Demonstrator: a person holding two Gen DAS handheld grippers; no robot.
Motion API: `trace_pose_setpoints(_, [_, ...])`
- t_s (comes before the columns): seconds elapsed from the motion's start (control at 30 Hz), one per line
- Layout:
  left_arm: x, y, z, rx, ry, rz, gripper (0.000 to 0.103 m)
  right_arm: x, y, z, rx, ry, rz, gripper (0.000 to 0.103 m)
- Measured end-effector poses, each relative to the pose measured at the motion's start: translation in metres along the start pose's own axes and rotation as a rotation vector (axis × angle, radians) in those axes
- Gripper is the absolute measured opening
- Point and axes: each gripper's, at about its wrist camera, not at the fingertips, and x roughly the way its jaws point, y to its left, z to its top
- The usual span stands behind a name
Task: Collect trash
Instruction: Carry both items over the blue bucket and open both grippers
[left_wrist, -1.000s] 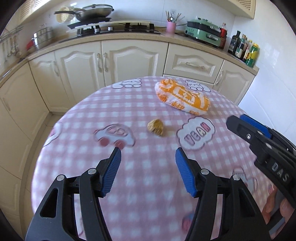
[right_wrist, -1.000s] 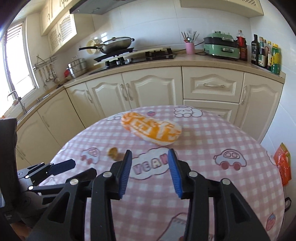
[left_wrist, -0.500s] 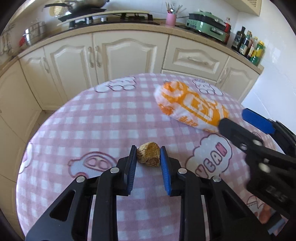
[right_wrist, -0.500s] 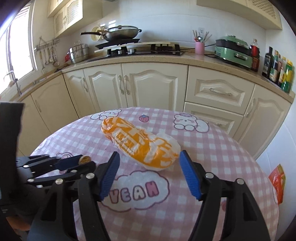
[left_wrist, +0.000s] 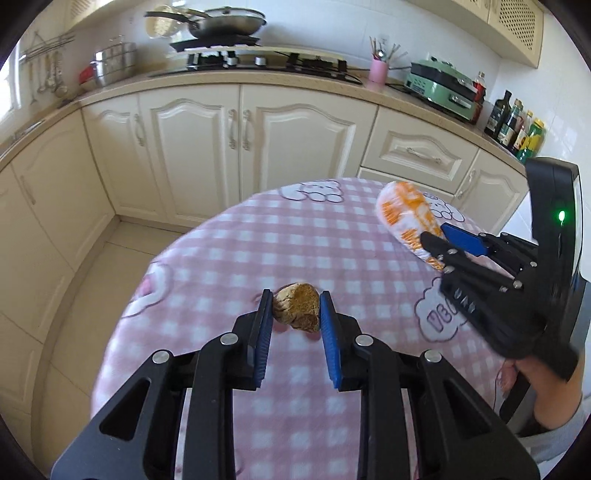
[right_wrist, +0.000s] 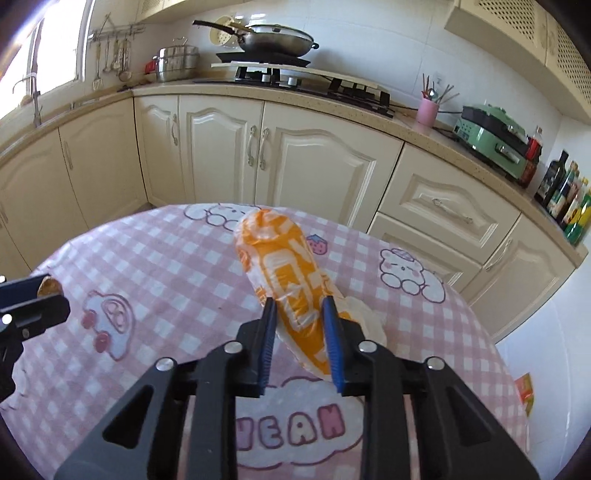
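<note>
On a round table (left_wrist: 229, 258) draped in soft pink-and-white checked cloth printed with cartoon cars, bears and a cloud, two pieces of trash are sitting between two black grippers with ribbed blue pads. Nearest the table's left edge, the left gripper (left_wrist: 296, 308) is pinching a small, crumpled brown lump (left_wrist: 297, 308), rough and knobbly, its pads pressing on both flanks while the lump is lying just above the cloth at the fingertips. Over towards the right, the right gripper (right_wrist: 300, 314) is closing on a long, puffy plastic bag (right_wrist: 280, 269), glossy orange with white lettering and a wrinkled translucent end; the bag is lying lengthwise on the cloth, running away from the fingers, and its near part is sitting squeezed between the two pads. A hand in a grey sleeve (left_wrist: 561, 428) is gripping the right tool's handle. Behind the table, cream panelled cabinets (right_wrist: 295, 158) are curving round under a speckled counter carrying one wok, one steel pot, one pink utensil cup, one green appliance and several bottles
</note>
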Motion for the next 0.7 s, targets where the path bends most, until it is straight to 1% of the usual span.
trace_pose_setpoints(0.1, [-0.023, 0.016, -0.007, -0.029, -0.026, 0.016, 0.023, -0.025, 0.013, 0.002, 0.036, -0.025, 0.083, 0.022])
trace_pose_setpoints(0.23, [-0.055, 0.034, -0.019, -0.054, -0.057, 0.044, 0.023, -0.066, 0.047, 0.007, 0.036, -0.07, 0.189, 0.022])
trace_pose_setpoints(0.3, [-0.076, 0.048, -0.03, -0.068, -0.076, 0.065, 0.023, -0.093, 0.073, 0.006, 0.03, -0.093, 0.258, 0.022])
trace_pose_setpoints(0.43, [-0.111, 0.08, -0.055, -0.11, -0.099, 0.094, 0.023, -0.136, 0.122, -0.001, -0.001, -0.126, 0.336, 0.022])
trace_pose_setpoints(0.57, [-0.141, 0.114, -0.082, -0.152, -0.112, 0.116, 0.023, -0.164, 0.169, -0.01, -0.012, -0.129, 0.399, 0.022])
trace_pose_setpoints(0.7, [-0.165, 0.153, -0.116, -0.19, -0.103, 0.15, 0.023, -0.181, 0.222, -0.024, -0.005, -0.107, 0.485, 0.022])
